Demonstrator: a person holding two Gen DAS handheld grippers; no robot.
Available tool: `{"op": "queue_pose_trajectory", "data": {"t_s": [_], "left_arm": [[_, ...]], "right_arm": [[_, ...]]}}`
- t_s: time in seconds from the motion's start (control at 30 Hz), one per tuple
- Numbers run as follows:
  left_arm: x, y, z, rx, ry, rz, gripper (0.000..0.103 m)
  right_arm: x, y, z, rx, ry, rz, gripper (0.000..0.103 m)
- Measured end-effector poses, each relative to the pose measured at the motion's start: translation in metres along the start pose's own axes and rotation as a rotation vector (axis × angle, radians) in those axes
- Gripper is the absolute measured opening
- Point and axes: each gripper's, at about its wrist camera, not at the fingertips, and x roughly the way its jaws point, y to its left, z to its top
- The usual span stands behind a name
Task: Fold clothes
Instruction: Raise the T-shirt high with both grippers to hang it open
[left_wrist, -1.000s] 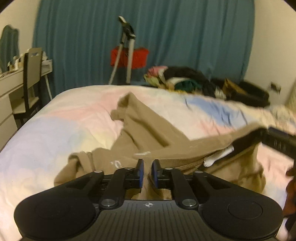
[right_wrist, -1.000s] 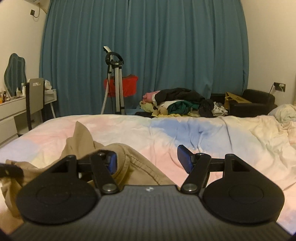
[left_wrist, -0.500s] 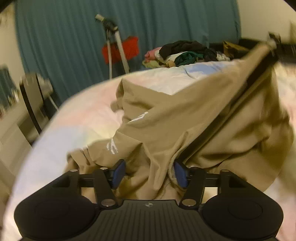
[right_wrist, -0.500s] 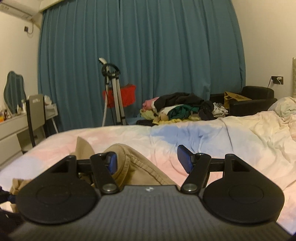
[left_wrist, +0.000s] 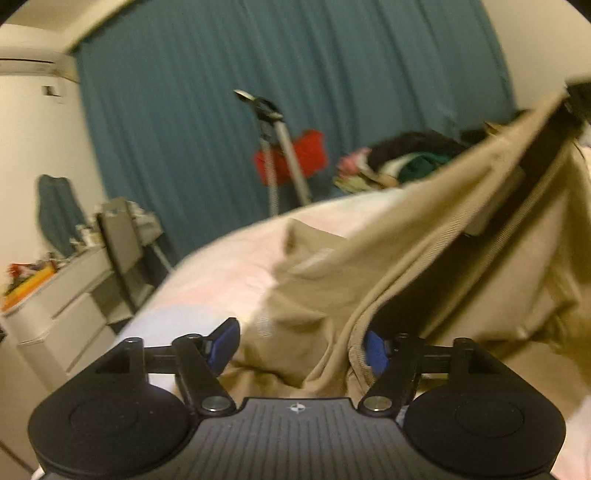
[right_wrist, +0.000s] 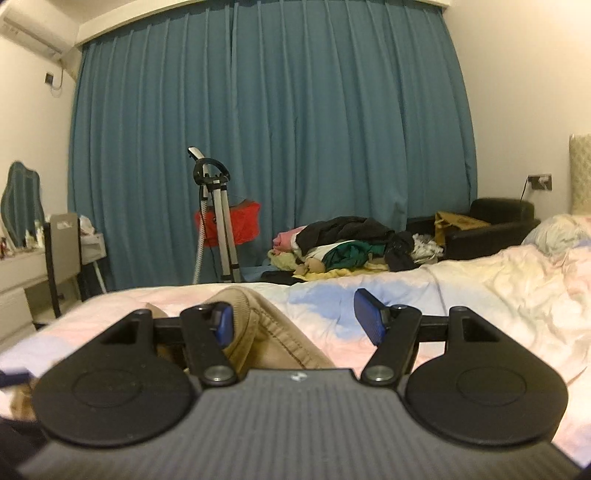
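The bed (right_wrist: 480, 291) is stretching under everything, its near edge cut off by my tools. The tan garment (left_wrist: 388, 266) is lying on it, blurring in the left view and rising toward the upper right corner, where its top is hard to make out. My left gripper (left_wrist: 301, 347) is opening, cloth sitting loosely between its pads. My right gripper (right_wrist: 293, 317) is standing apart, a tan hem resting against its left pad.
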Motion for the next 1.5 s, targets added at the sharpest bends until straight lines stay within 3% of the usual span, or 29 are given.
{"op": "queue_pose_trajectory", "data": {"t_s": [0.1, 0.2, 0.3, 0.37, 0.43, 0.5, 0.57, 0.73, 0.87, 1.07, 1.2, 1.27, 1.37, 1.43, 1.5], "left_arm": [[0.003, -0.003, -0.008, 0.081, 0.071, 0.029, 0.078], [0.005, -0.005, -0.018, 0.116, 0.180, 0.033, 0.077], [0.006, -0.003, -0.031, 0.087, 0.312, -0.005, 0.077], [0.000, 0.003, -0.030, 0.044, 0.318, -0.001, 0.077], [-0.013, 0.019, -0.020, -0.021, 0.249, 0.043, 0.078], [-0.036, 0.045, -0.001, -0.153, 0.134, 0.063, 0.081], [-0.065, 0.071, 0.022, -0.277, 0.002, 0.078, 0.083], [-0.141, 0.125, 0.106, -0.472, -0.251, 0.143, 0.082], [-0.208, 0.168, 0.176, -0.559, -0.435, 0.152, 0.082], [-0.312, 0.222, 0.267, -0.589, -0.643, 0.097, 0.082], [-0.366, 0.240, 0.316, -0.585, -0.693, 0.022, 0.083], [-0.383, 0.244, 0.337, -0.576, -0.688, -0.033, 0.083], [-0.387, 0.237, 0.357, -0.554, -0.668, -0.062, 0.084], [-0.374, 0.227, 0.362, -0.535, -0.632, -0.068, 0.085], [-0.348, 0.216, 0.357, -0.523, -0.585, -0.091, 0.085]], "right_arm": [[0.009, 0.006, -0.008, -0.096, 0.047, -0.024, 0.067], [0.018, 0.008, -0.024, -0.173, 0.152, -0.070, 0.068], [0.017, 0.005, -0.032, -0.200, 0.229, -0.112, 0.068], [0.013, 0.001, -0.035, -0.179, 0.279, -0.116, 0.068], [0.006, -0.002, -0.031, -0.163, 0.296, -0.115, 0.068], [-0.008, -0.005, -0.010, -0.116, 0.258, -0.105, 0.068], [-0.025, -0.004, 0.027, -0.080, 0.180, -0.076, 0.068], [-0.073, 0.007, 0.129, -0.049, -0.008, 0.014, 0.068], [-0.123, 0.009, 0.214, -0.017, -0.128, 0.090, 0.069], [-0.207, 0.003, 0.321, -0.008, -0.326, 0.147, 0.069], [-0.246, -0.004, 0.375, -0.001, -0.420, 0.158, 0.069], [-0.252, -0.009, 0.390, 0.017, -0.425, 0.158, 0.069], [-0.253, -0.015, 0.408, 0.036, -0.419, 0.148, 0.073], [-0.242, -0.022, 0.407, 0.029, -0.402, 0.123, 0.082], [-0.223, -0.026, 0.395, 0.006, -0.374, 0.098, 0.082]]}}
